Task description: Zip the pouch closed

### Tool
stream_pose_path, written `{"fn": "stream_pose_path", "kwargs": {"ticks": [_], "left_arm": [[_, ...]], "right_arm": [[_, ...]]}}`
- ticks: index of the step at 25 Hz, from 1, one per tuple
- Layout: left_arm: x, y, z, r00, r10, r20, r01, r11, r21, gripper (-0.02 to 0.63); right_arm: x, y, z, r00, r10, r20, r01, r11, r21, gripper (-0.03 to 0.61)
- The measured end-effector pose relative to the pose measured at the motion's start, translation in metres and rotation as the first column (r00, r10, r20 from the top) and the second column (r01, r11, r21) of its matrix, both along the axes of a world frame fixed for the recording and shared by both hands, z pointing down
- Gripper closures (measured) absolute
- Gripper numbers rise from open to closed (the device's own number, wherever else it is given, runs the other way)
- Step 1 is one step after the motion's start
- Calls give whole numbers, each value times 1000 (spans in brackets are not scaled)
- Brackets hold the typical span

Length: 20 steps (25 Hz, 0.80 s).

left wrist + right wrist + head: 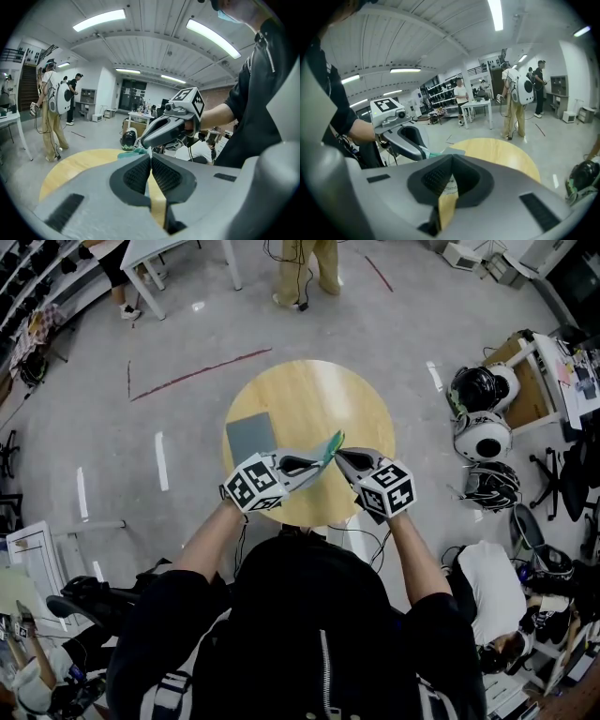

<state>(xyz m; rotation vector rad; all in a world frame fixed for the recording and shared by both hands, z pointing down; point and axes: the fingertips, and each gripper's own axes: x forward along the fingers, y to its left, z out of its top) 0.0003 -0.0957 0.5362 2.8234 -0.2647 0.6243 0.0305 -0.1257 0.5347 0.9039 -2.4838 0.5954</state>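
Over the near side of the round wooden table [309, 395] a thin teal-green pouch [331, 445] hangs in the air between my two grippers. My left gripper [323, 463] comes in from the left and is shut on one end of the pouch. In the left gripper view its pads meet on a thin edge, with teal fabric [132, 152] showing just past the tips. From the right, my right gripper [339, 454] is shut on the other end. In the right gripper view a pale printed strip [451, 183] sits between its pads. The zipper itself is hidden.
A grey mat [249, 438] lies flat on the table's left part. Helmets [483, 413] and boxes sit on the floor to the right. A person [305, 268] stands beyond the table, and others sit on the floor nearby. A white table [155, 259] stands far left.
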Motion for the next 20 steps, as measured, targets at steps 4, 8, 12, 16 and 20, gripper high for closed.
{"fn": "stream_pose_path", "kwargs": {"ticks": [4, 8, 12, 16, 20], "left_arm": [[-1, 3, -1, 1000, 11, 0, -11, 1000, 3, 597], [-3, 5, 0, 1000, 15, -7, -15, 1000, -6, 597], [-5, 7, 1, 1000, 16, -14, -17, 1000, -13, 597], [-9, 8, 2, 1000, 21, -13, -21, 1000, -15, 597], [-11, 10, 0, 1000, 22, -21, -22, 999, -23, 597]], "right_arm": [[6, -5, 6, 999, 32, -33, -32, 999, 4, 571], [19, -8, 11, 997, 59, -44, -59, 998, 4, 571], [29, -12, 18, 995, 88, -55, -89, 996, -12, 571], [30, -15, 24, 993, 98, -64, -99, 995, -19, 571], [41, -21, 32, 987, 139, -83, -142, 989, -31, 571]]}}
